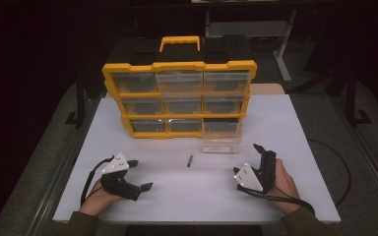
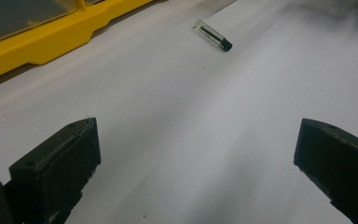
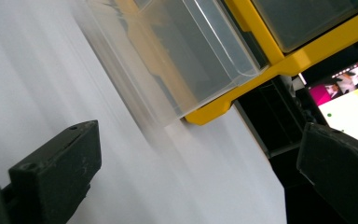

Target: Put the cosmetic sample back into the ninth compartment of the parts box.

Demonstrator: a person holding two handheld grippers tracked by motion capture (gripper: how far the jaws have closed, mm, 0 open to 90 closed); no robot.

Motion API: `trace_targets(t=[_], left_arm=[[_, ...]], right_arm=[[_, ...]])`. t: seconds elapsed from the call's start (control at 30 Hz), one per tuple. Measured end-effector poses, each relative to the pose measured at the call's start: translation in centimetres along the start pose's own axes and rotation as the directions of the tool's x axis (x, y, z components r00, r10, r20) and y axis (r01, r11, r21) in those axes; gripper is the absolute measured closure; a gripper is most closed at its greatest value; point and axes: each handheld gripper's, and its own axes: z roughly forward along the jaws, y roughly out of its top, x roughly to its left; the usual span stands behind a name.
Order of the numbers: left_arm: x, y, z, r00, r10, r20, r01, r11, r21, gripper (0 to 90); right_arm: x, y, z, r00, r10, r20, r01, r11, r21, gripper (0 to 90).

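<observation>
Both hand-held grippers are resting low near the front edge of the white table [image 1: 285,123], each with its jaws spread wide and nothing between them. Sitting toward the front left corner, the left gripper [image 1: 140,174] is pointing rightward along the table, with the person's left hand [image 1: 98,199] wrapping its handle from below. Toward the front right, the right gripper [image 1: 262,156] is pointing away from the person, with the right hand [image 1: 285,184] holding it.

Between the two, the small clear vial [image 1: 190,160] with a black cap is lying on its side on the bare table, about midway along the front half and well apart from either gripper. In the left gripper view the vial [image 2: 213,37] is lying far ahead of the open jaws, slightly right of their centre line.

Behind it, the yellow drawer cabinet [image 1: 179,66] is standing at the back of the table. Its bottom right clear drawer [image 1: 220,135] is sticking out toward the person; in the right gripper view this drawer [image 3: 191,51] is appearing ahead of the spread jaws, not touching them.
</observation>
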Motion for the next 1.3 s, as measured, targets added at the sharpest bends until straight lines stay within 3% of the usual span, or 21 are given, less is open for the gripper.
trace_targets(t=[0.37, 0.7, 0.87, 1.0, 1.17, 1.3], left_arm=[[0.0, 0.0, -0.1, 1.0, -0.005, 0.0, 0.005, 1.0, -0.005, 0.0], [0.0, 0.0, -0.1, 1.0, -0.001, 0.0, 0.001, 1.0, -0.004, 0.0], [-0.1, 0.0, -0.1, 1.0, -0.001, 0.0, 0.001, 1.0, -0.004, 0.0], [0.0, 0.0, 0.0, 1.0, -0.001, -0.001, 0.001, 1.0, -0.003, 0.0], [0.0, 0.0, 0.0, 1.0, -0.005, -0.001, 0.005, 1.0, -0.005, 0.0], [0.0, 0.0, 0.0, 1.0, -0.001, 0.0, 0.001, 1.0, -0.003, 0.0]], right_arm=[[-0.3, -0.1, 0.1, 0.9979, 0.055, -0.034, -0.054, 0.998, 0.013, 0.0], [-0.6, -0.2, 0.3, 0.99, 0.125, -0.064, -0.123, 0.992, 0.035, 0.0], [-0.7, -0.3, 0.3, 0.9834, 0.16, -0.086, -0.156, 0.987, 0.044, 0.0], [-0.8, -0.3, 0.4, 0.9727, 0.21, -0.1, -0.206, 0.977, 0.047, 0.0], [-1.1, -0.4, 0.4, 0.9675, 0.224, -0.117, -0.22, 0.974, 0.049, 0.0], [-1.2, -0.4, 0.4, 0.955, 0.265, -0.134, -0.261, 0.964, 0.046, 0.0]])
